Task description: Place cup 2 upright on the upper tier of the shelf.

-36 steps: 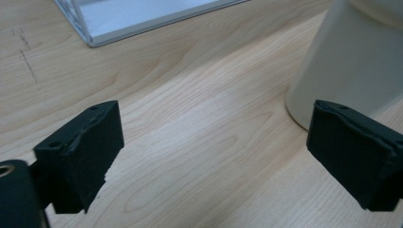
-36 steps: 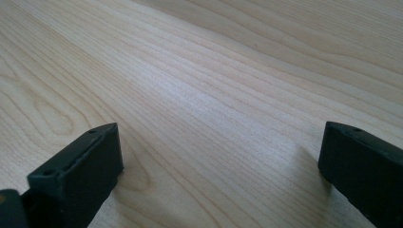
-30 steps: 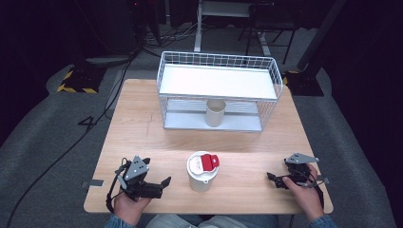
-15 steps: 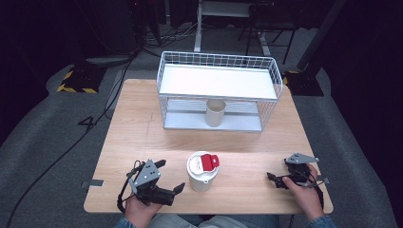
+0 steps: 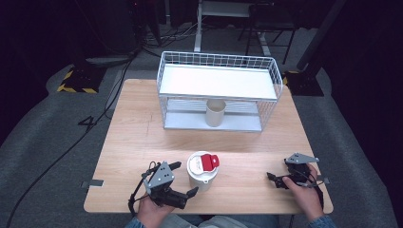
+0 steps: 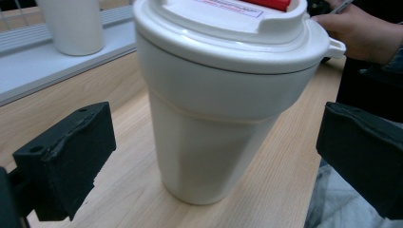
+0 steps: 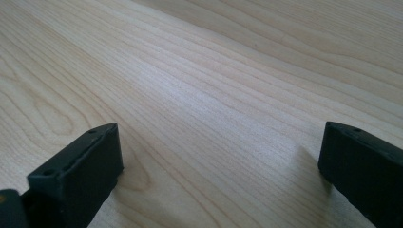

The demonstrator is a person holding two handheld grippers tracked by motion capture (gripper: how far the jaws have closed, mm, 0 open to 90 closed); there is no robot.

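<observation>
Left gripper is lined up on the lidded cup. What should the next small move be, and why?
Probably ease the left gripper forward and close it: the white plastic cup with the red-tabbed lid stands upright between its open jaws, untouched by either.

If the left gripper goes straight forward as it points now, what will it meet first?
Most likely the white lidded cup: it stands directly ahead of the open left gripper, centred between its jaws, not yet touched.

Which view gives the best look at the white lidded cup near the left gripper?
The left gripper view: the cup stands close up between the open jaws, untouched, its wall, lid rim and base plain. The high view shows the cup small from above, with the red tab on its lid. The right gripper view faces bare table.
</observation>
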